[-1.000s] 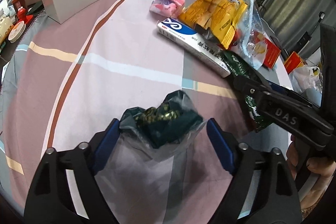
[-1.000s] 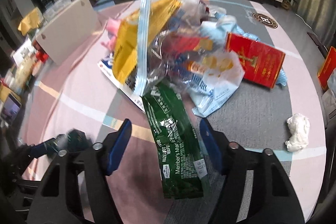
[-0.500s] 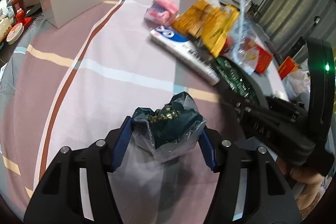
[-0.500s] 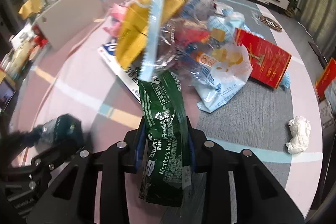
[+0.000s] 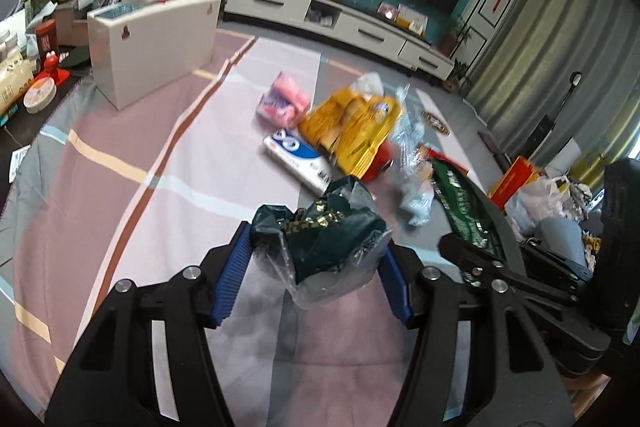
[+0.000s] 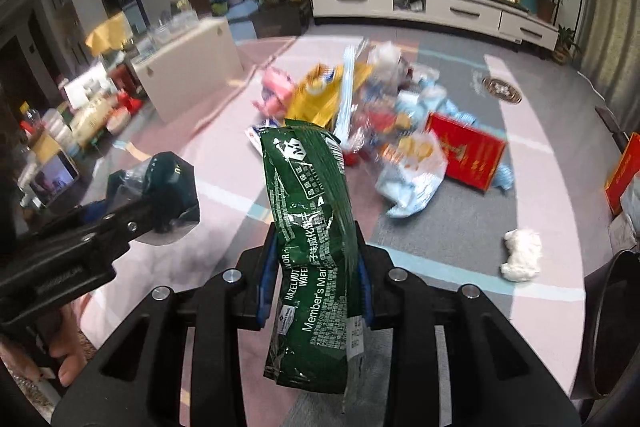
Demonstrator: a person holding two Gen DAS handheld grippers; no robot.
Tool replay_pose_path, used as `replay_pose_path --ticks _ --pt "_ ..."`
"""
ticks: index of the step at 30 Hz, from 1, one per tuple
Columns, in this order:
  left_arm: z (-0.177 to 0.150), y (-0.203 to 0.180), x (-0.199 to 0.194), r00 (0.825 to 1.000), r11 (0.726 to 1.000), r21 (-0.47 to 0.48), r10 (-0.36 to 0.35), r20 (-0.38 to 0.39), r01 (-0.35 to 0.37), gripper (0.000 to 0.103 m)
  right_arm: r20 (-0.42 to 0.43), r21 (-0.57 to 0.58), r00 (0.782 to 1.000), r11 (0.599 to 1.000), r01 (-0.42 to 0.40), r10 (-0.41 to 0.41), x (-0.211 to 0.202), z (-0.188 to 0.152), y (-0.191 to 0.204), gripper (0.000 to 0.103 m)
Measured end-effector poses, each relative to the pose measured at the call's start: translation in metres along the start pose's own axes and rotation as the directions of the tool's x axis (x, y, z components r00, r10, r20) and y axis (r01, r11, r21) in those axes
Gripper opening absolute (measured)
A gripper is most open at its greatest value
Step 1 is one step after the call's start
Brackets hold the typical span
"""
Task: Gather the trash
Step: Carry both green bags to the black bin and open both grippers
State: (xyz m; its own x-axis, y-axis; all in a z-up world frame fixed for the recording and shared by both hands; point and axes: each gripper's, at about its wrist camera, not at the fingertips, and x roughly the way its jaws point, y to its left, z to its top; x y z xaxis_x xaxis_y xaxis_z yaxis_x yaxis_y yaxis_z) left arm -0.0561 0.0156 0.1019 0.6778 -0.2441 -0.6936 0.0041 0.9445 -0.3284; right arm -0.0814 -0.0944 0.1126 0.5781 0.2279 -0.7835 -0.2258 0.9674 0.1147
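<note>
Only the right wrist view is showing a white crumpled wad (image 6: 521, 254) right of the right gripper (image 6: 314, 269), which is clamping a green wafer wrapper (image 6: 314, 239); the left gripper (image 5: 316, 267) is pinching a crumpled dark bag (image 5: 324, 239).

We read "Member's Mark" and "HAZELNUT WAFER" on the green wrapper (image 6: 316, 235); its remaining print is not legible to us.

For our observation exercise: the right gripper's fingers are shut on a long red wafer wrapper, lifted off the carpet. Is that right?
Not quite. The long foil wafer wrapper is green, not red, as the right wrist view shows. The right gripper does have its fingers shut on it, lifted off the carpet.
</note>
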Motion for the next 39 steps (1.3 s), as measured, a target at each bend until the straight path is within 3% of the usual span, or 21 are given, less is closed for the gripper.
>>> replay_pose_path --ticks 4,12,22,28,34,39 --pt "0.006 -0.010 -0.017 0.999 1.000 -0.001 -0.021 0.046 0.021 0.061 0.060 0.025 0.998 1.000 -0.016 0.015 -0.028 0.004 -0.009 0.034" --pt "0.029 -0.062 -0.044 0.987 0.996 0.082 -0.043 0.154 0.030 0.061 0.194 0.076 0.981 0.997 -0.020 0.005 -0.082 0.012 -0.033 0.034" --pt "0.052 -0.137 -0.049 0.969 0.969 0.222 -0.157 0.193 0.113 0.061 0.309 0.191 0.938 0.976 0.101 -0.158 -0.128 0.013 -0.083 0.034" --pt "0.051 -0.180 -0.030 0.960 0.938 0.277 -0.250 0.129 0.207 0.061 0.332 0.278 0.912 0.949 0.151 -0.242 -0.142 0.006 -0.112 0.034" --pt "0.037 -0.228 -0.006 0.932 0.888 0.318 -0.361 0.036 0.332 0.061 0.323 0.401 0.879 0.892 0.209 -0.352 -0.156 -0.008 -0.151 0.034" --pt "0.017 -0.276 0.021 0.889 0.831 0.324 -0.449 -0.088 0.451 0.061 0.291 0.517 0.836 0.811 0.272 -0.466 -0.172 -0.031 -0.189 0.035"
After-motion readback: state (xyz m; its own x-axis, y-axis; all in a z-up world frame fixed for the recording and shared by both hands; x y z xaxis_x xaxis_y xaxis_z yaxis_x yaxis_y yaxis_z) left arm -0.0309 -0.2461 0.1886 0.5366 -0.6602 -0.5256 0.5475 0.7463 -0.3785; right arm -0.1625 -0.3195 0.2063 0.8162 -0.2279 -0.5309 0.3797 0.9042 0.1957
